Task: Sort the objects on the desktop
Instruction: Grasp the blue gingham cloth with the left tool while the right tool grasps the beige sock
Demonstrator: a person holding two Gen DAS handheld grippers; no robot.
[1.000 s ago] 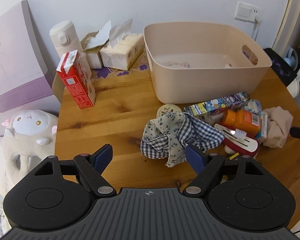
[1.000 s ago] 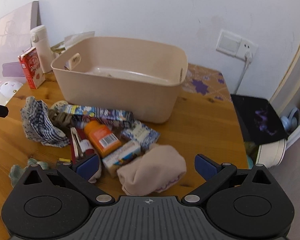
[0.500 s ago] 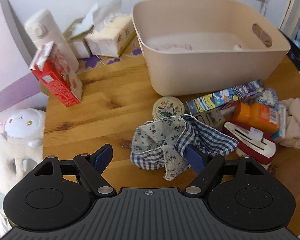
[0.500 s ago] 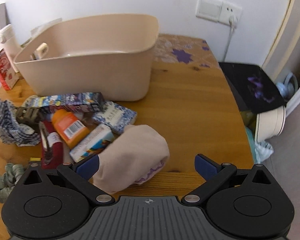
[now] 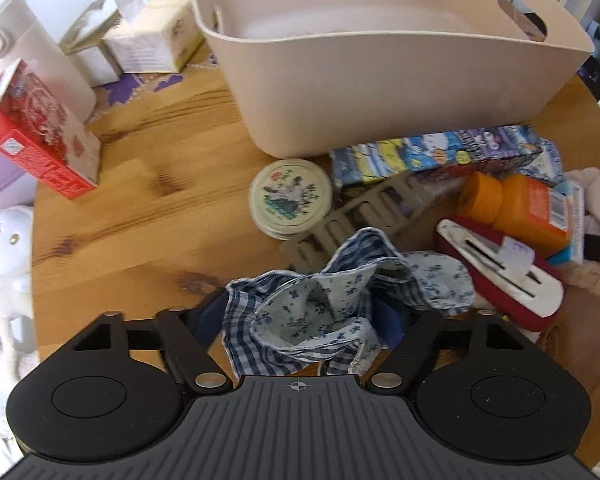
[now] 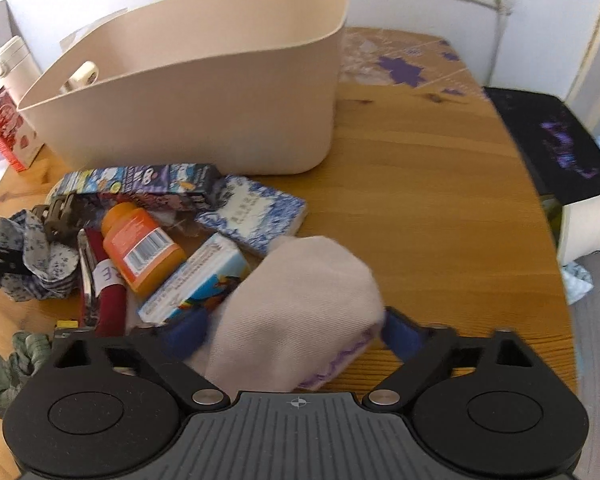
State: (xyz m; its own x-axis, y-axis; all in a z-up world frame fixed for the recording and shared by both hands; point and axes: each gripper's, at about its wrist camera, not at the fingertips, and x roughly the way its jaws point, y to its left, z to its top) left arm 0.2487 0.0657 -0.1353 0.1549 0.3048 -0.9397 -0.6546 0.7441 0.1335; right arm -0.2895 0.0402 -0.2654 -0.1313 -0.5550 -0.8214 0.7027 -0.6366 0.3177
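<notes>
Wooden table (image 5: 148, 184) against a white wall, beige bin (image 5: 380, 80) as landmark, clutter piled in front of it. Since a second ago both tongs have dropped down onto the pile and started narrowing from full spread.

Left tongs (image 5: 300, 320): closing, blue checked cloth (image 5: 320, 320) now bunched between the blue pads, in front of the bin's left half. Before, it lay ahead of the tips. Pads look close to the fabric, firm pinch not confirmed.

Right tongs (image 6: 296, 332): closing, beige rolled cloth (image 6: 300, 308) now between the pads, in front of the bin's right corner. Contact on either side unclear, motion blur.

Untouched in front of the bin: orange bottle (image 6: 140, 248), cartoon-print box (image 5: 440, 152), round tin (image 5: 292, 200), red stapler-like item (image 5: 500, 272).

Read: approach done, both grasps underway on soft items at once. Likely next is lift and drop into the bin. Loose folds could slip or drag neighbours.
</notes>
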